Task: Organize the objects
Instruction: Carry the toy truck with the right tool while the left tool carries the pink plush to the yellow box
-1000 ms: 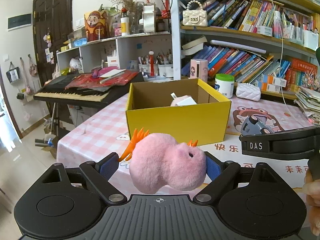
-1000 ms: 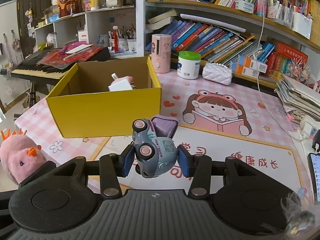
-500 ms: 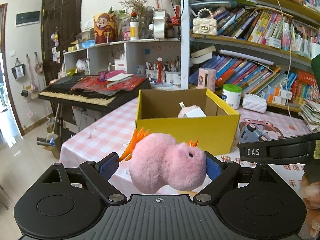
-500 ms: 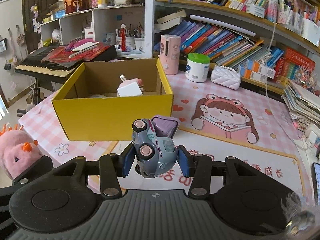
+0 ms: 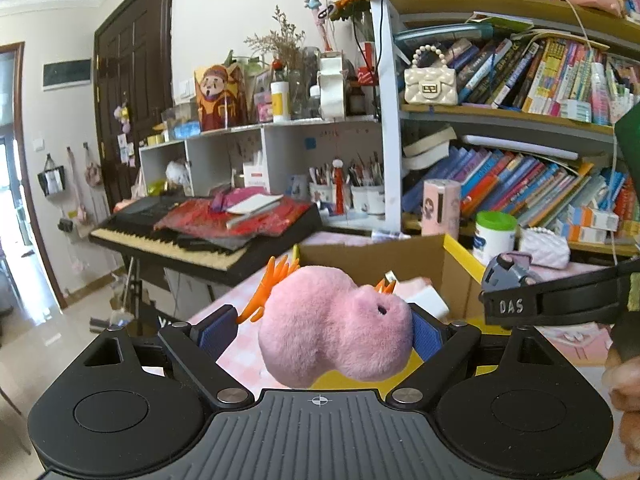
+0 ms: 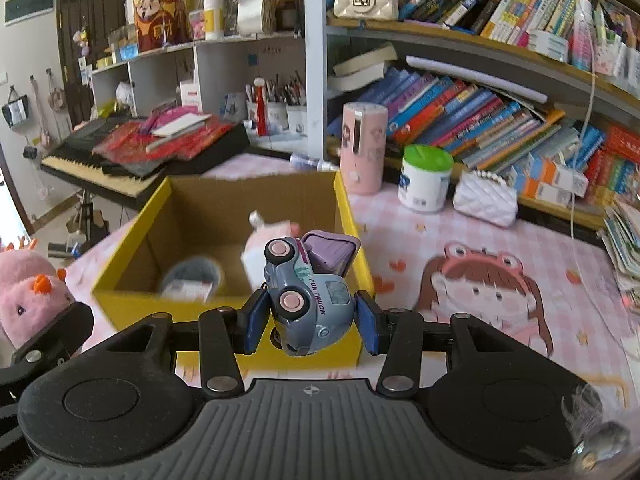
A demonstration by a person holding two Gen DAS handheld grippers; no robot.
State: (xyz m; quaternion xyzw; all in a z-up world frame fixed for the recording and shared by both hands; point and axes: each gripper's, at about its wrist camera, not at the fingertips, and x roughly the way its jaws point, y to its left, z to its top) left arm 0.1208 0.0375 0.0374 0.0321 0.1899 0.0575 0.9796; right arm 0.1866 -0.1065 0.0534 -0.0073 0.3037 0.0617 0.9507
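My left gripper (image 5: pixel 320 330) is shut on a pink plush chick (image 5: pixel 334 326) with orange tufts, held in the air just before the near left corner of the yellow cardboard box (image 5: pixel 460 254). My right gripper (image 6: pixel 312 322) is shut on a grey-blue toy truck (image 6: pixel 310 294) with pink wheels, held above the near wall of the box (image 6: pixel 132 248). Inside the box lie a pink-and-white item (image 6: pixel 264 246) and a grey round item (image 6: pixel 192 280). The plush also shows at the left edge of the right wrist view (image 6: pixel 28 280). The truck shows in the left wrist view (image 5: pixel 506 274).
The box stands on a table with a pink checked cloth (image 6: pixel 440 240) and a cartoon girl mat (image 6: pixel 480 292). Behind it are a pink cylinder (image 6: pixel 364 148), a green-lidded jar (image 6: pixel 426 180) and a white purse (image 6: pixel 486 198). Bookshelves fill the back; a keyboard (image 5: pixel 168 240) stands left.
Both grippers have risen and moved forward toward the box with their toys. The box now lies close below and its inside shows in the right wrist view.
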